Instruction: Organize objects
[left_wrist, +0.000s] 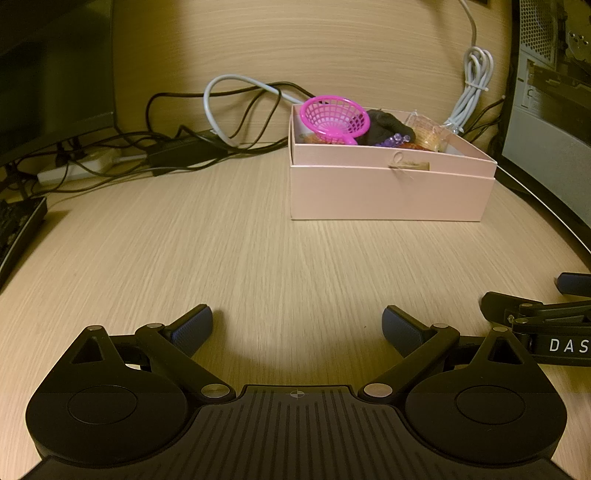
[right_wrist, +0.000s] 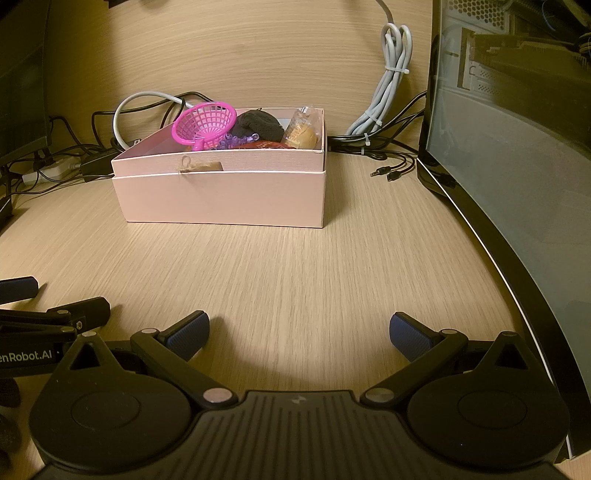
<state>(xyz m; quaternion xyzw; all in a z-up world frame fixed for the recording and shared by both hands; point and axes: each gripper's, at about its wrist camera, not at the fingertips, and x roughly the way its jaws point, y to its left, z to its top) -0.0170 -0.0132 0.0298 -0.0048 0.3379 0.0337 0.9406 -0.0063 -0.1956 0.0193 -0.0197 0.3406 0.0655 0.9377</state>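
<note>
A pink box (left_wrist: 388, 192) stands on the wooden desk, ahead and to the right in the left wrist view, ahead and to the left in the right wrist view (right_wrist: 221, 199). It holds a pink mesh scoop (left_wrist: 334, 118) (right_wrist: 205, 123), a black cloth (left_wrist: 386, 125) (right_wrist: 258, 125), purple beads (right_wrist: 236, 141), a wrapped bun (right_wrist: 301, 134) and something red. My left gripper (left_wrist: 297, 326) is open and empty, low over bare desk. My right gripper (right_wrist: 299, 332) is open and empty too, beside the left one.
Black and grey cables (left_wrist: 221, 122) and a power strip (left_wrist: 74, 170) lie behind the box. A tied grey cable bundle (right_wrist: 388, 92) hangs at the back. A computer case (right_wrist: 517, 184) stands on the right. A monitor (left_wrist: 55, 74) and a keyboard (left_wrist: 18, 225) are on the left.
</note>
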